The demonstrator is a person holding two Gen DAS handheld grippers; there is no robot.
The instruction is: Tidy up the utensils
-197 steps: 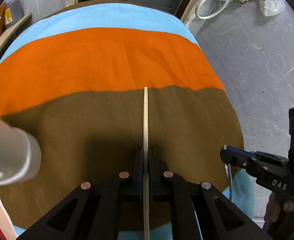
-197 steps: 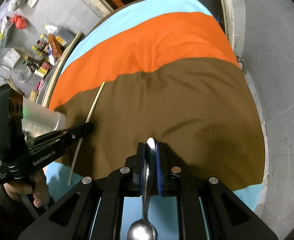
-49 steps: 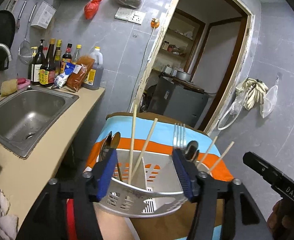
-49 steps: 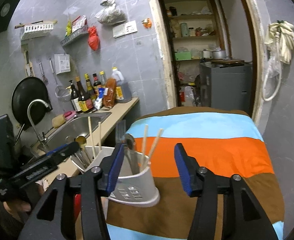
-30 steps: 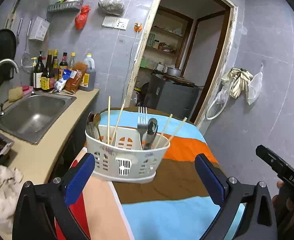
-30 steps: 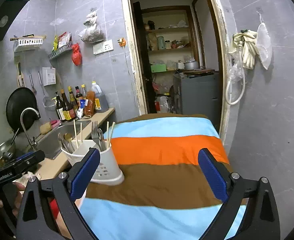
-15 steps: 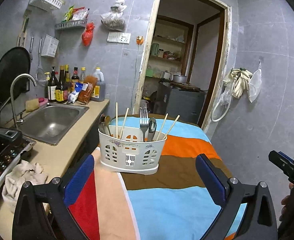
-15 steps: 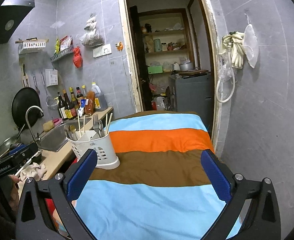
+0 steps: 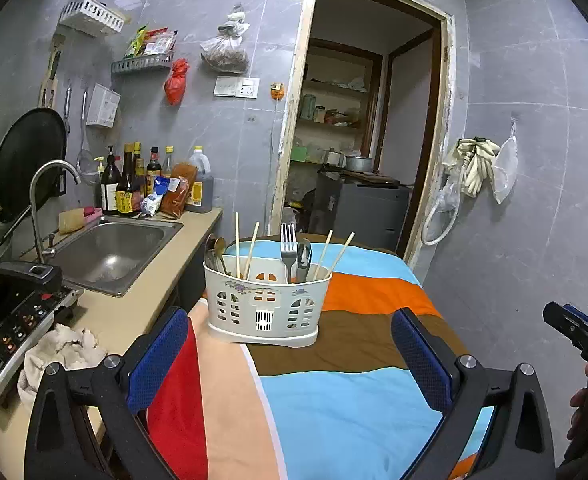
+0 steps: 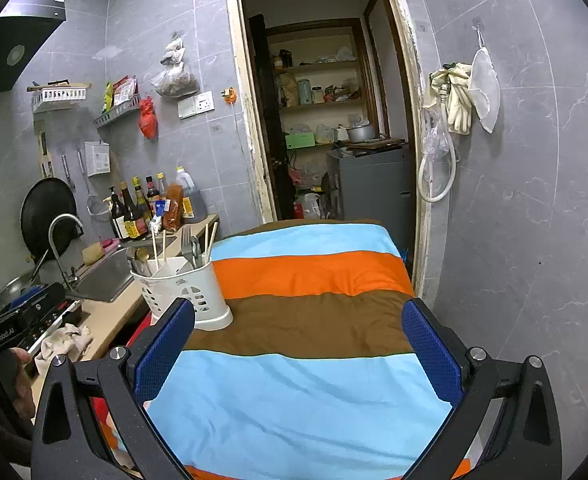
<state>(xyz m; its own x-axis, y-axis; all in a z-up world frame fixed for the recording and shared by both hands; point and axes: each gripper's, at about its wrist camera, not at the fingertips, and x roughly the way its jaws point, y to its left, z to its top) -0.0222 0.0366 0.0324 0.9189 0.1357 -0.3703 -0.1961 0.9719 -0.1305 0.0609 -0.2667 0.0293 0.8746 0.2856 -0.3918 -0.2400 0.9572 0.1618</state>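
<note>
Grey-tiled kitchen, striped cloth (image 9: 334, 408) over the surface. Both tongs, left (image 9: 290, 356) and right (image 10: 294, 344), now gape wide and empty, drawn back from the caddy (image 9: 266, 304); chopsticks, fork, probably spoons stand inside, so sorting looks finished.

Steel sink (image 9: 110, 246) in the counter, sauce bottles (image 9: 128, 184) behind, doorway (image 9: 358, 140) beyond
</note>
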